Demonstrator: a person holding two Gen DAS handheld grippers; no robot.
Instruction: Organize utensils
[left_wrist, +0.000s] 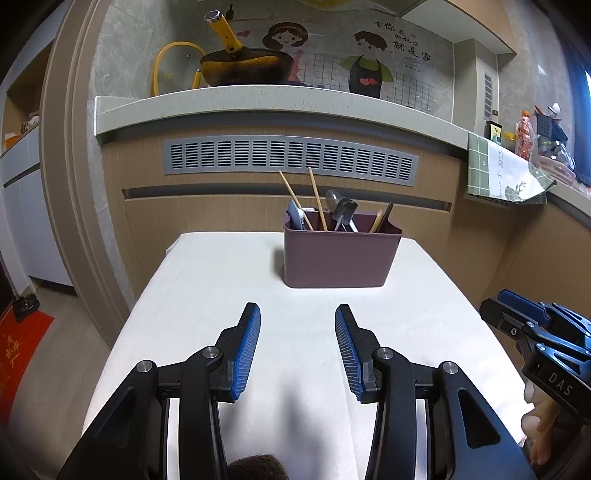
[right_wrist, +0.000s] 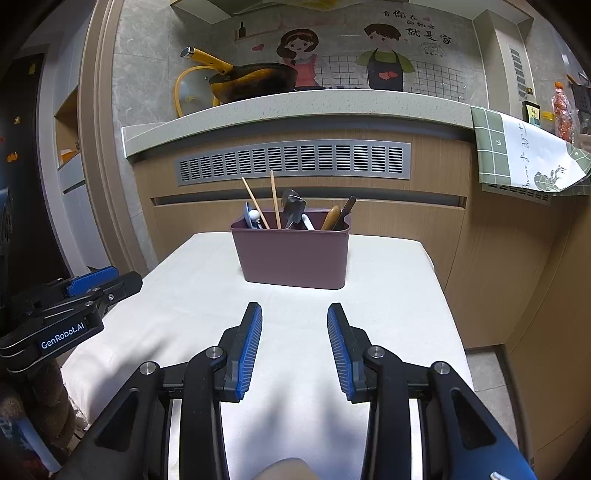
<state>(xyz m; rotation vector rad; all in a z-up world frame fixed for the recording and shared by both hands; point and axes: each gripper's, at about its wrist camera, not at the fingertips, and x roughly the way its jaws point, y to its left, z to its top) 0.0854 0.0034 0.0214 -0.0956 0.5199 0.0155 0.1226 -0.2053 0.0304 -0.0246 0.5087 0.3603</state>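
A mauve utensil holder (left_wrist: 338, 258) (right_wrist: 293, 258) stands on the far part of a white-covered table (left_wrist: 221, 280) (right_wrist: 388, 280). In it stand two wooden chopsticks (left_wrist: 317, 199) (right_wrist: 274, 199), a metal spoon and small shovel-shaped scoop (left_wrist: 343, 212) (right_wrist: 293, 208), a blue and white spoon (left_wrist: 295, 218) (right_wrist: 251, 216) and wooden-handled utensils (left_wrist: 382, 219) (right_wrist: 338, 216). My left gripper (left_wrist: 297, 317) (right_wrist: 122, 282) is open and empty, above the near table. My right gripper (right_wrist: 294, 315) (left_wrist: 495, 306) is open and empty beside it.
Behind the table is a wooden cabinet front with a grey vent (left_wrist: 291, 157) (right_wrist: 295, 160) under a stone counter. A yellow-handled pan (left_wrist: 243, 66) (right_wrist: 251, 79) sits on the counter. A green checked cloth (left_wrist: 498, 170) (right_wrist: 524, 151) hangs at right.
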